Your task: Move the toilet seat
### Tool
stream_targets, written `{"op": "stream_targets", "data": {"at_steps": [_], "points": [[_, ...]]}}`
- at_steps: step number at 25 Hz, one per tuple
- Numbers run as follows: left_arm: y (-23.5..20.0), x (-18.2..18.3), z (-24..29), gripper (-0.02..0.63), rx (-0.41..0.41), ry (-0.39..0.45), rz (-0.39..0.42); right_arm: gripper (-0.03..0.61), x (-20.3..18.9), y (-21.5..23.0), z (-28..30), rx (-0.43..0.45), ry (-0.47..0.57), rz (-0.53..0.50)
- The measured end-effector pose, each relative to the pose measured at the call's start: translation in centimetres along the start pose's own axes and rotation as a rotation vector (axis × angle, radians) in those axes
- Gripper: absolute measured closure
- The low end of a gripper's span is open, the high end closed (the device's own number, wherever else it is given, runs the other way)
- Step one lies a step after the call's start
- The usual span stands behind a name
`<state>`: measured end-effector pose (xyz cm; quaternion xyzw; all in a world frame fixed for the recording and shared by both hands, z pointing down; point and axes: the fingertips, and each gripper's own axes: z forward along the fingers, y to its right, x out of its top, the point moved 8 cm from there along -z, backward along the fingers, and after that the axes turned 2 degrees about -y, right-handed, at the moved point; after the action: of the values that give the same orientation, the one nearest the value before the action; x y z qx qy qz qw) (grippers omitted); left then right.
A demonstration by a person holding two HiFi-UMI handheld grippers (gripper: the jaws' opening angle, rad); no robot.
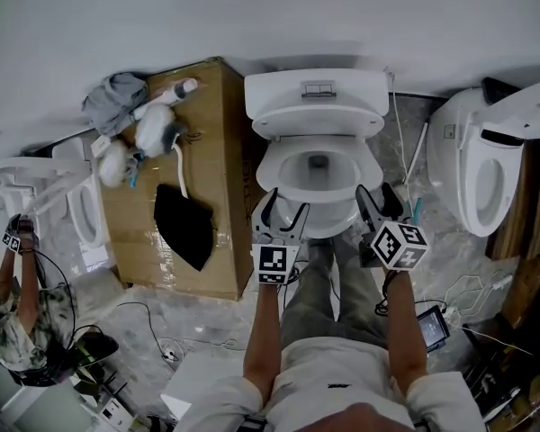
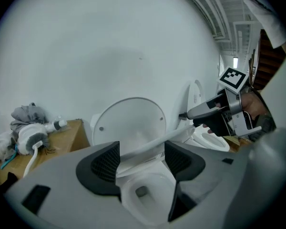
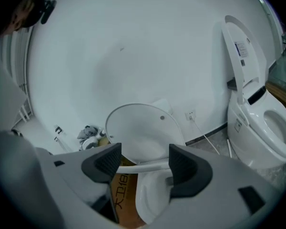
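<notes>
A white toilet [image 1: 317, 93] stands against the wall with its lid [image 2: 128, 123] raised. The toilet seat [image 1: 274, 174] rings the bowl. In the left gripper view, the seat's rim [image 2: 148, 147] runs as a tilted white strip across the gap between the jaws. It shows as a level bar [image 3: 148, 166] in the right gripper view. My left gripper [image 1: 285, 212] is at the seat's front left and my right gripper [image 1: 379, 201] at its front right. Both have their jaws spread, and I cannot tell whether the pads touch the rim.
A cardboard box [image 1: 184, 178] with a toilet brush, cloths and a black item stands close on the left. A second toilet [image 1: 486, 169] is at the right and another [image 1: 81, 205] at the far left. A person [image 1: 22, 322] sits lower left. Cables [image 1: 162, 340] lie on the floor.
</notes>
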<state>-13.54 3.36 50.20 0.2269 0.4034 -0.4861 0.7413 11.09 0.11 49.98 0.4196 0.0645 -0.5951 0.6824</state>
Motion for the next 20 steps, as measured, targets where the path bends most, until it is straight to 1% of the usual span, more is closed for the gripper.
{"op": "stream_targets", "data": {"at_steps": [9, 16, 20], "points": [[-0.7, 1.5, 1.2, 0.299, 0.011, 0.006, -0.005, 0.253, 2.2, -2.6, -0.4, 0.098, 0.003, -0.243], [-1.4, 2.8, 2.2, 0.299, 0.022, 0.024, -0.021, 0.252, 3.1, -3.6, -0.1, 0.131, 0.001, -0.351], [-1.8, 3.4, 2.9, 0.301, 0.028, 0.033, -0.026, 0.252, 3.6, -3.8, 0.4, 0.125, 0.006, -0.396]]}}
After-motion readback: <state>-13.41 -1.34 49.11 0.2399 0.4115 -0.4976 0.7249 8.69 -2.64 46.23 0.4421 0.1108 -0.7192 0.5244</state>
